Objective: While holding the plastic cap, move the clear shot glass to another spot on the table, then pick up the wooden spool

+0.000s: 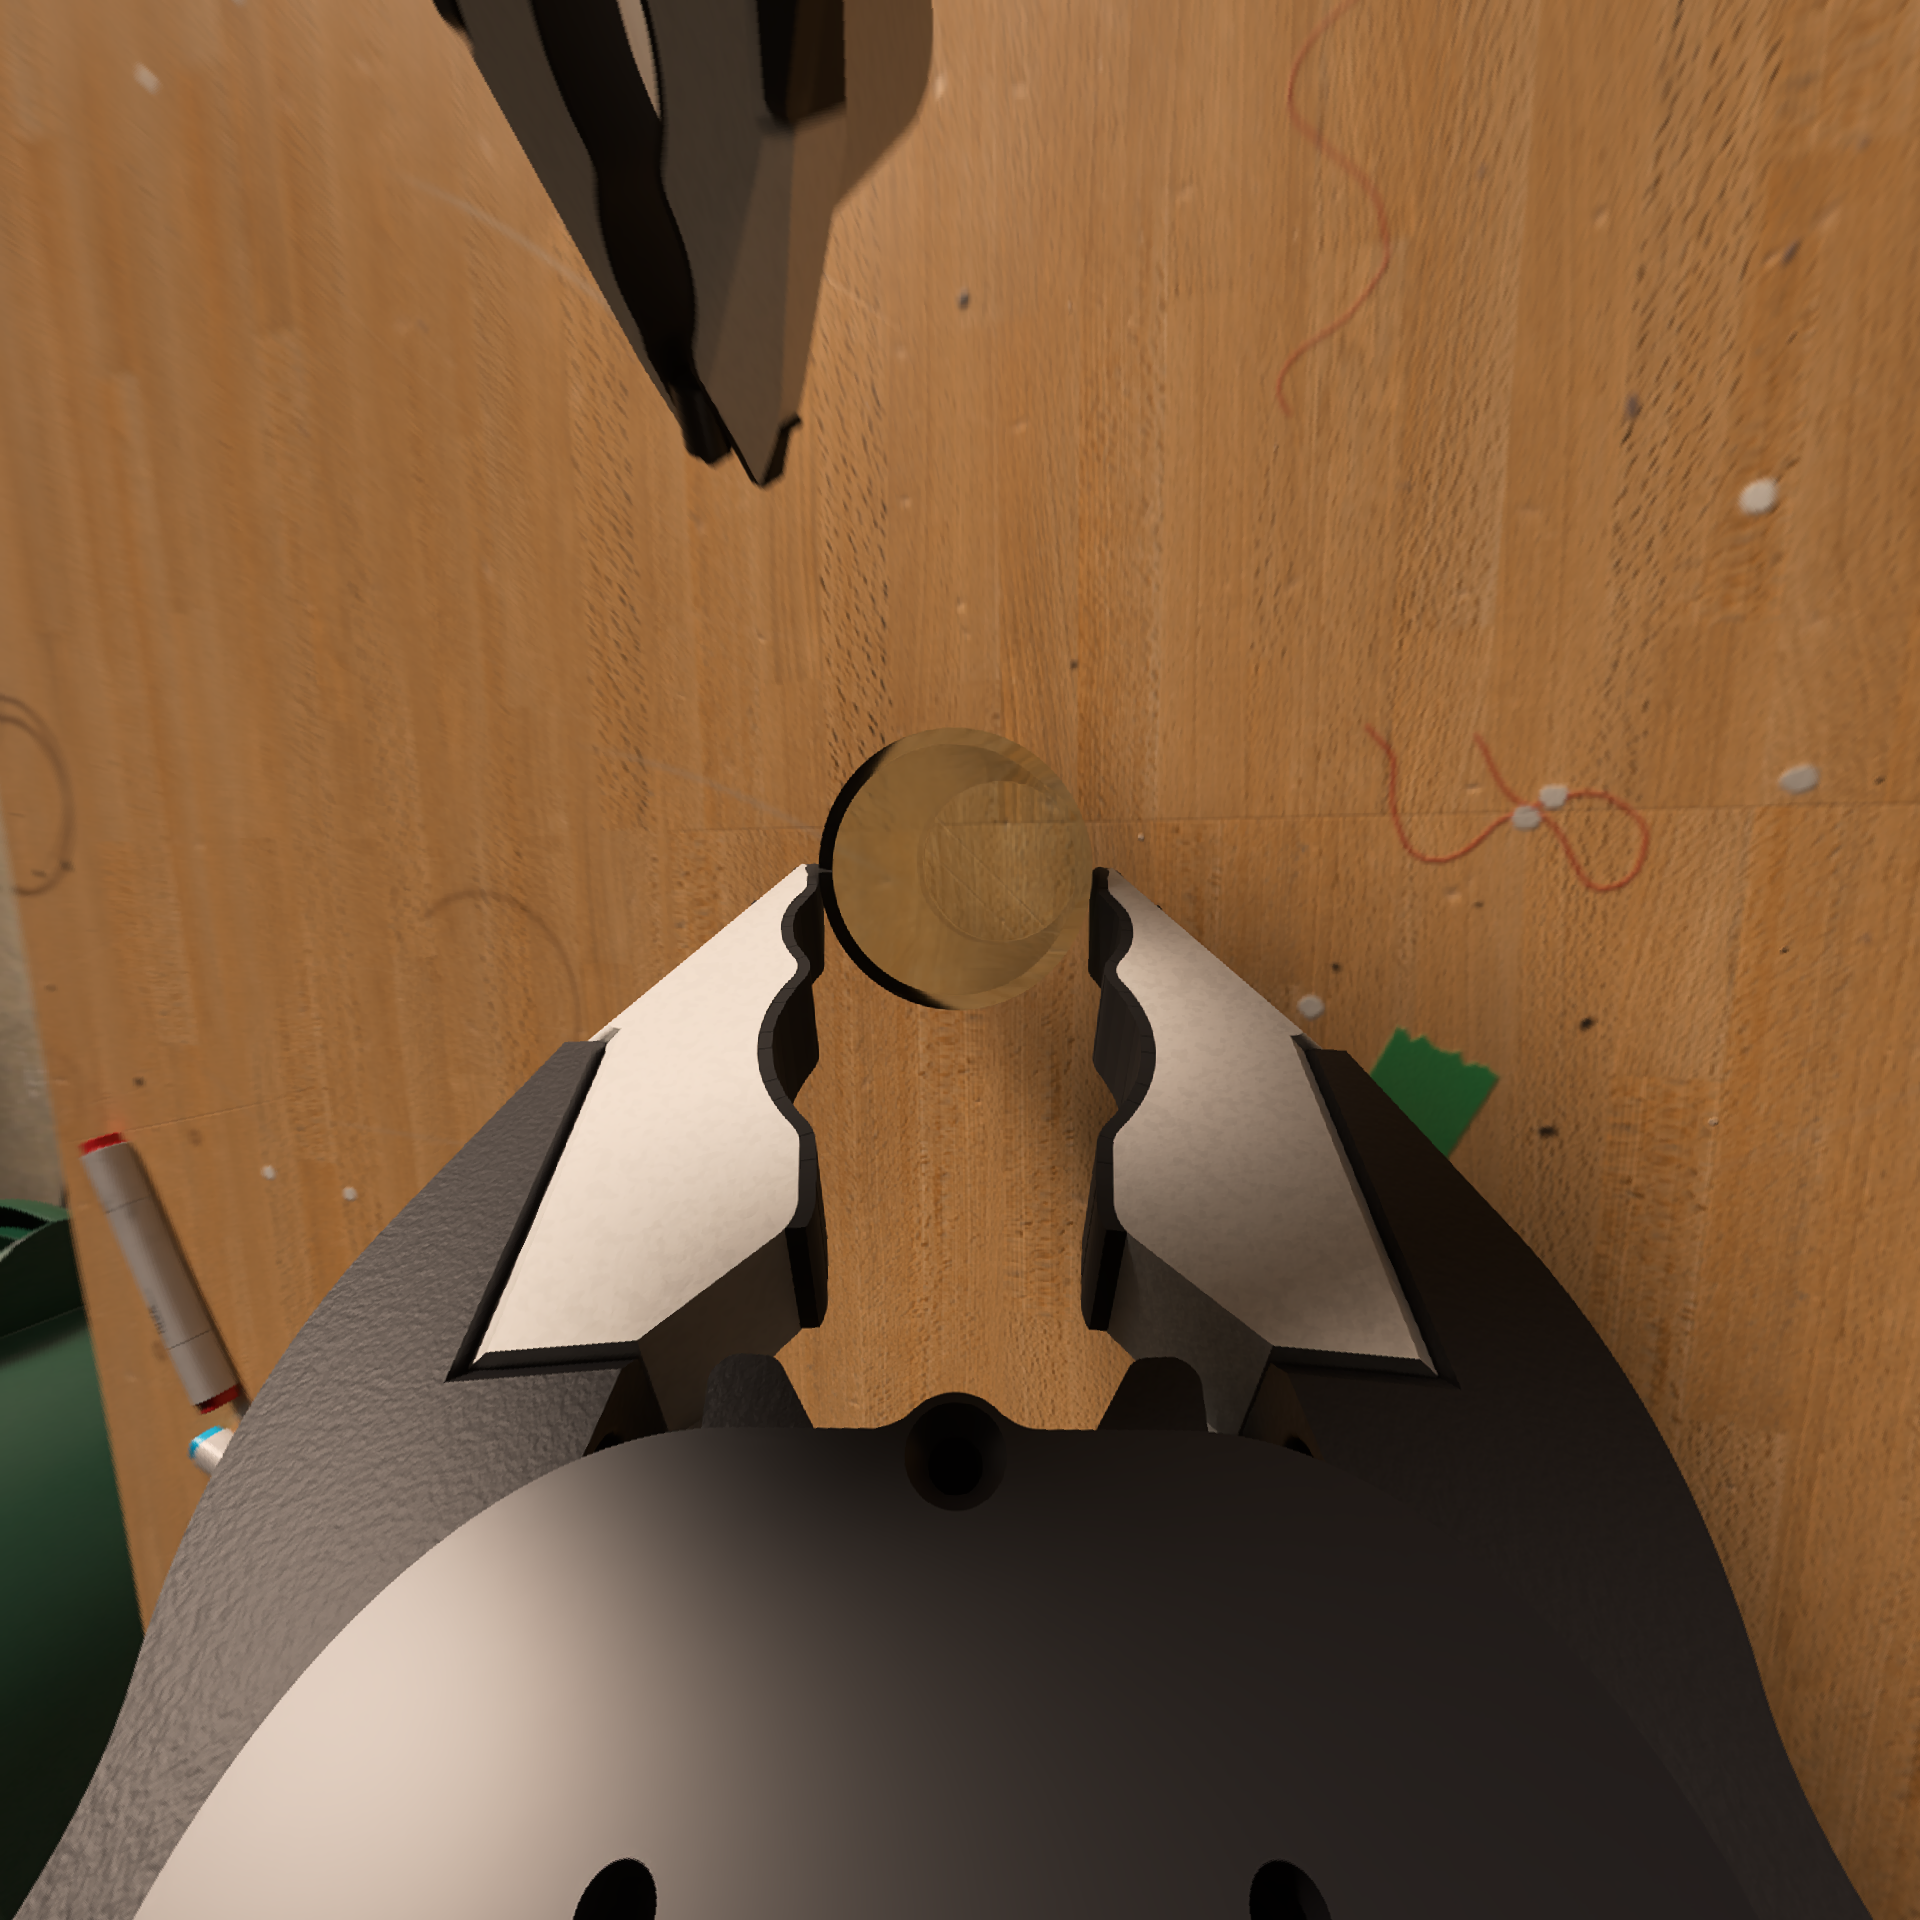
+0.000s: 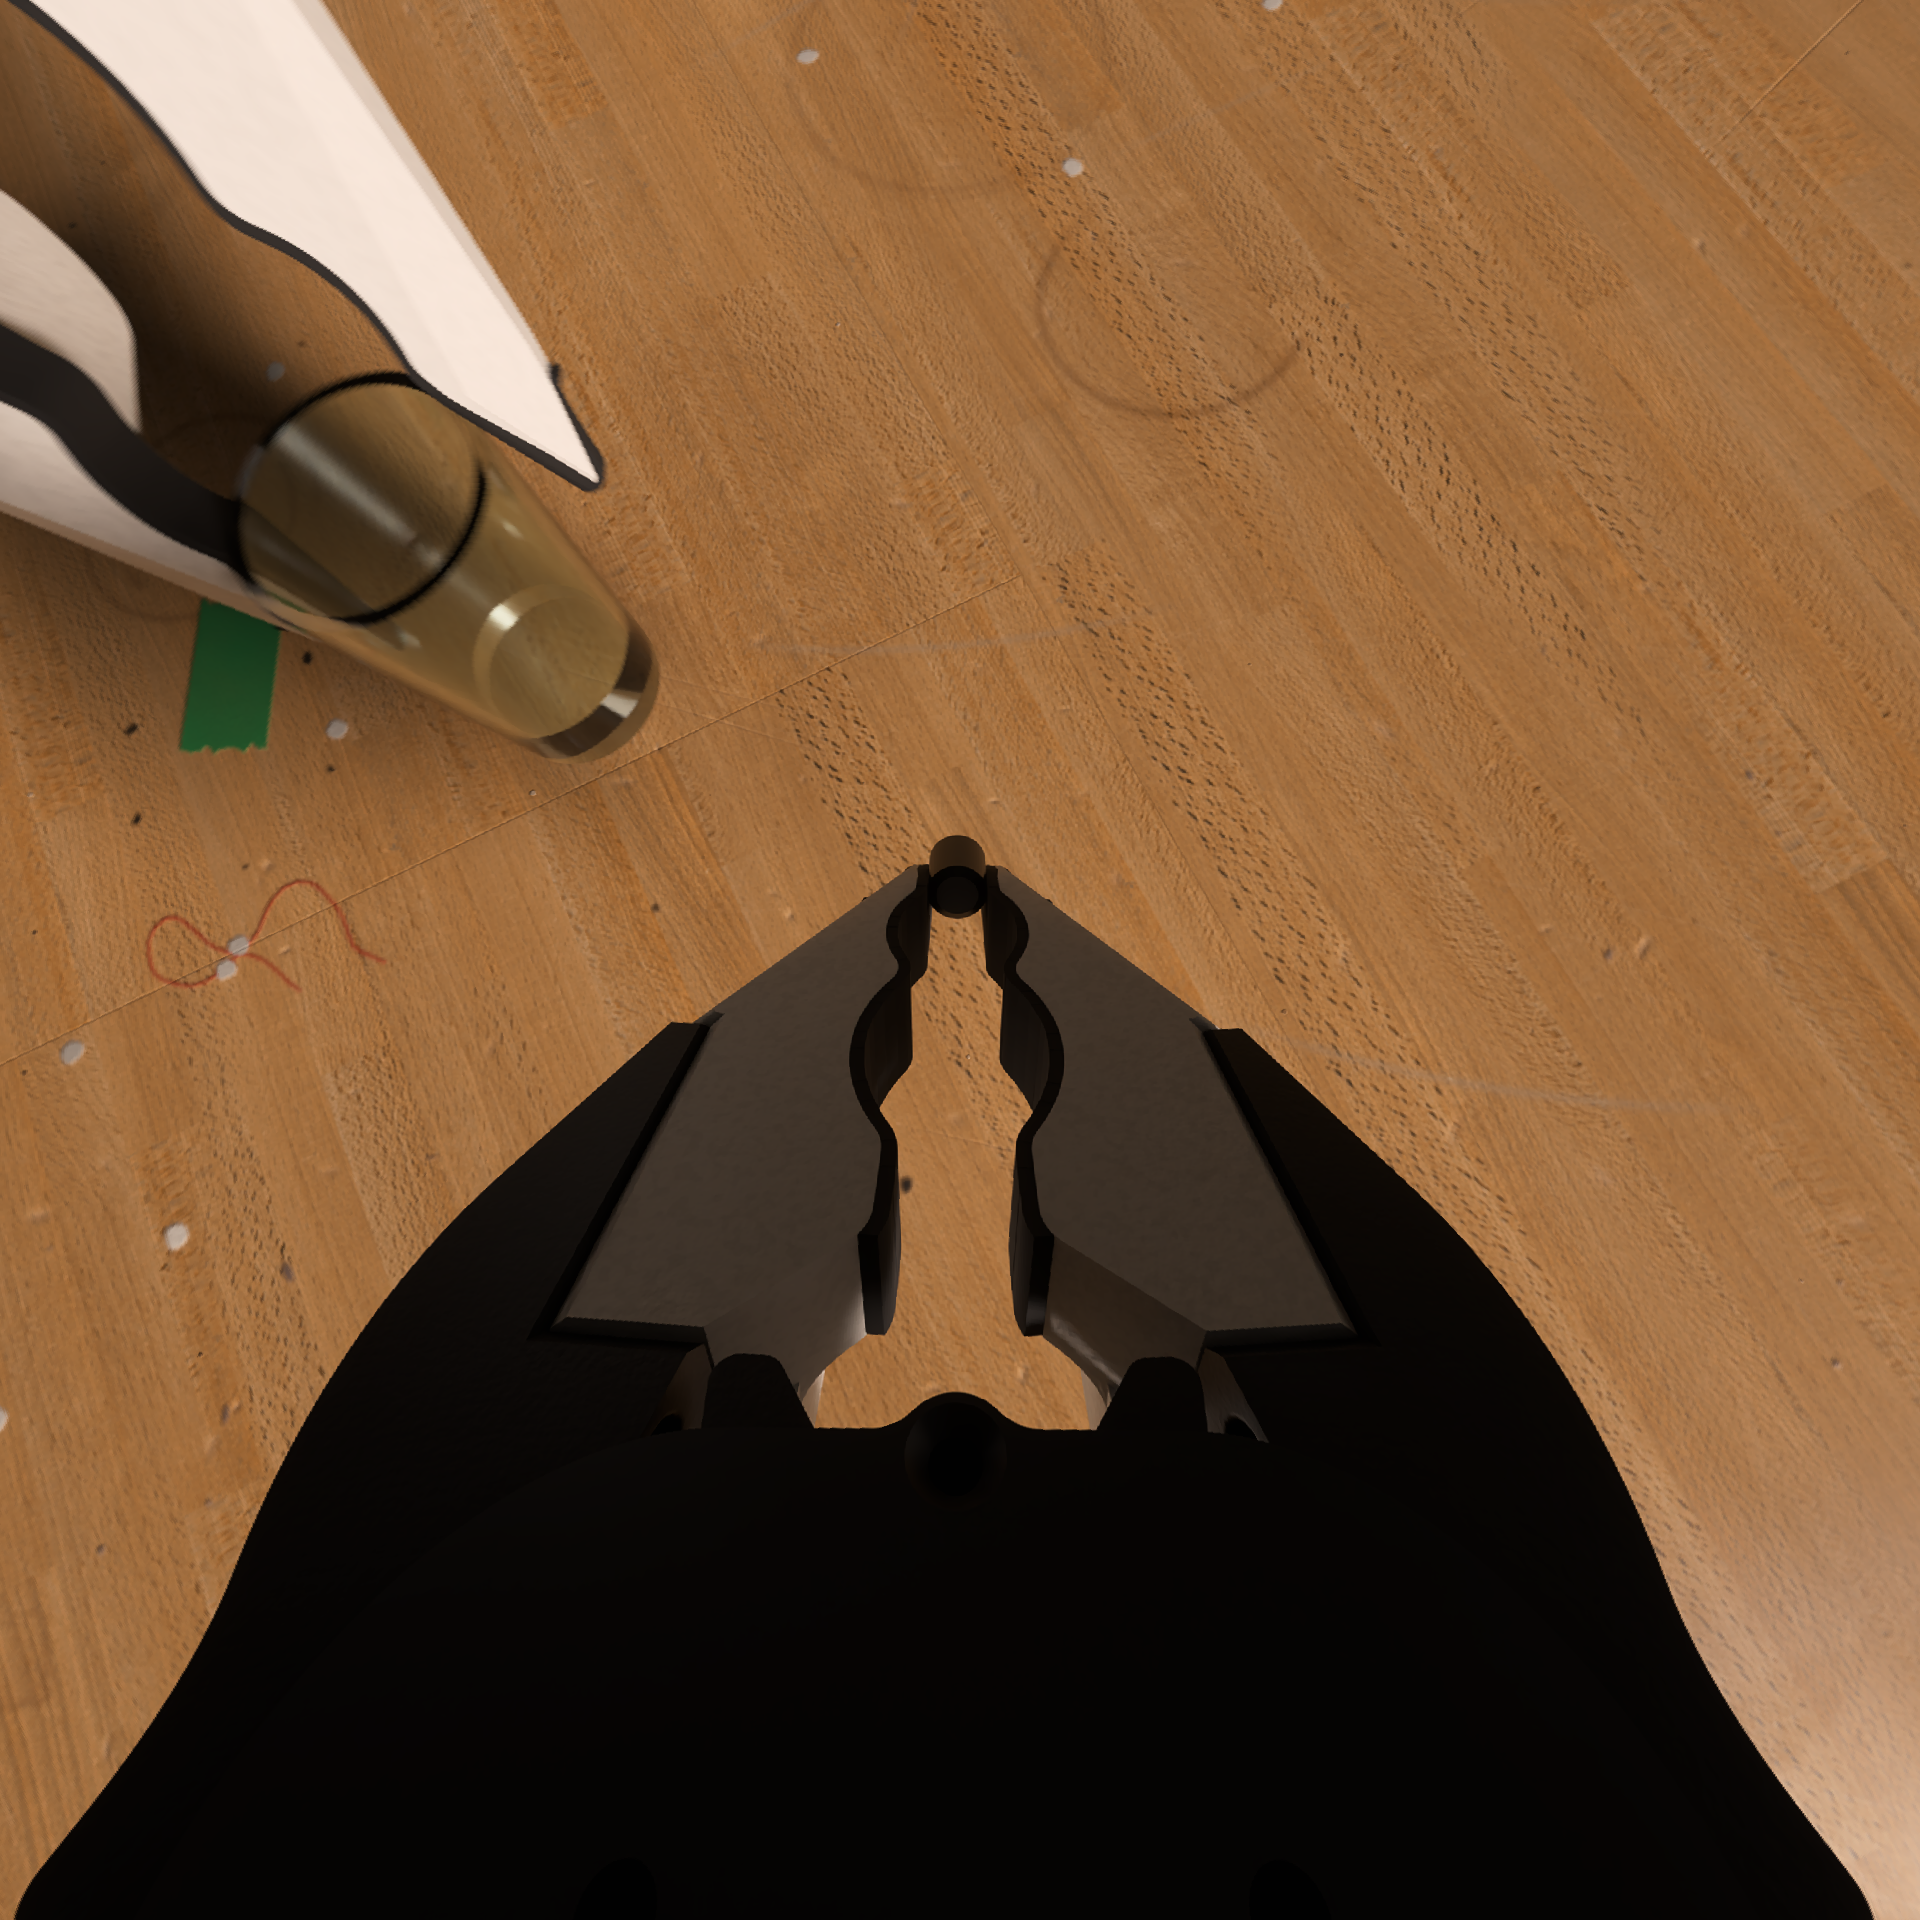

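Note:
The clear shot glass is upright between my left gripper's fingertips, which press on both sides of its rim. The right wrist view shows the glass from the side, held by a white finger of the left gripper. I cannot tell whether its base touches the wooden table. My right gripper is shut on the small dark plastic cap at its fingertips, above the table. It also shows at the top of the left wrist view, beyond the glass. No wooden spool is in view.
A strip of green tape lies just right of the left gripper. Red thread lies to the right. A grey marker and a dark green container are at the left edge.

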`<state>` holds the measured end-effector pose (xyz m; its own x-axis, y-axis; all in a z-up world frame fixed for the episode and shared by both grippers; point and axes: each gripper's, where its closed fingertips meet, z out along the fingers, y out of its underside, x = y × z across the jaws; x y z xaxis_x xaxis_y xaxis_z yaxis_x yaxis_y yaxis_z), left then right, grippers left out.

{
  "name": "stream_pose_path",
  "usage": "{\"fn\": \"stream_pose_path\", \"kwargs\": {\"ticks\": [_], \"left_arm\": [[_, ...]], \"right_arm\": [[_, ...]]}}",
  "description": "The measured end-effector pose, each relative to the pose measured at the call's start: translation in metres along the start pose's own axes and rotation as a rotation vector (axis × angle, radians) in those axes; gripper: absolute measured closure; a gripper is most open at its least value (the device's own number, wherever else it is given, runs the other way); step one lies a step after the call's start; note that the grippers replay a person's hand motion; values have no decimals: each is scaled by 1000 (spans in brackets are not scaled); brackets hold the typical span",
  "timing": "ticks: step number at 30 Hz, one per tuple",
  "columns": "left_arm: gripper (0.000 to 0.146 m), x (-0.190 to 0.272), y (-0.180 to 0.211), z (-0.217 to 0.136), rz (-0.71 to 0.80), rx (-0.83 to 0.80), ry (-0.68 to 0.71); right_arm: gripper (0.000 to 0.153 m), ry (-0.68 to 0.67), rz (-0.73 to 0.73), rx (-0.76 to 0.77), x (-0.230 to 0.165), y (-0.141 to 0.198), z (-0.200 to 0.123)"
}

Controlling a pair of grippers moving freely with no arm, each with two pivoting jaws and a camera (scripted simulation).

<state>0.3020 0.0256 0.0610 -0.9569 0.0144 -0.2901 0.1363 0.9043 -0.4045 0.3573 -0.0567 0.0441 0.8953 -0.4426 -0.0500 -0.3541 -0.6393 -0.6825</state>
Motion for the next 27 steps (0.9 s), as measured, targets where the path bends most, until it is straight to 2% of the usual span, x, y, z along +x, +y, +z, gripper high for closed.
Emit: {"fn": "stream_pose_path", "kwargs": {"ticks": [5,11,13,16,20,22,24,27], "left_arm": [[95,2,17,14,19,-88,63],[95,-3,20,14,55,-115,47],[74,-2,18,12,59,-91,47],[69,-4,17,3,50,-68,8],[65,-10,19,-49,3,23,-121],[55,-22,33,-87,-75,81,-206],[45,-43,65,-124,-200,107,-293],[44,-77,138,-163,-414,36,-407]], "right_arm": [[144,8,-13,-11,-1,-1,0],[144,12,-15,-15,-1,0,0],[144,11,-12,-13,-1,0,0],[144,8,-9,-10,0,0,0],[144,13,-13,-14,0,1,0],[144,16,-12,-18,0,1,-1],[144,22,-18,-22,0,0,-1],[144,27,-21,-24,0,0,-1]]}}
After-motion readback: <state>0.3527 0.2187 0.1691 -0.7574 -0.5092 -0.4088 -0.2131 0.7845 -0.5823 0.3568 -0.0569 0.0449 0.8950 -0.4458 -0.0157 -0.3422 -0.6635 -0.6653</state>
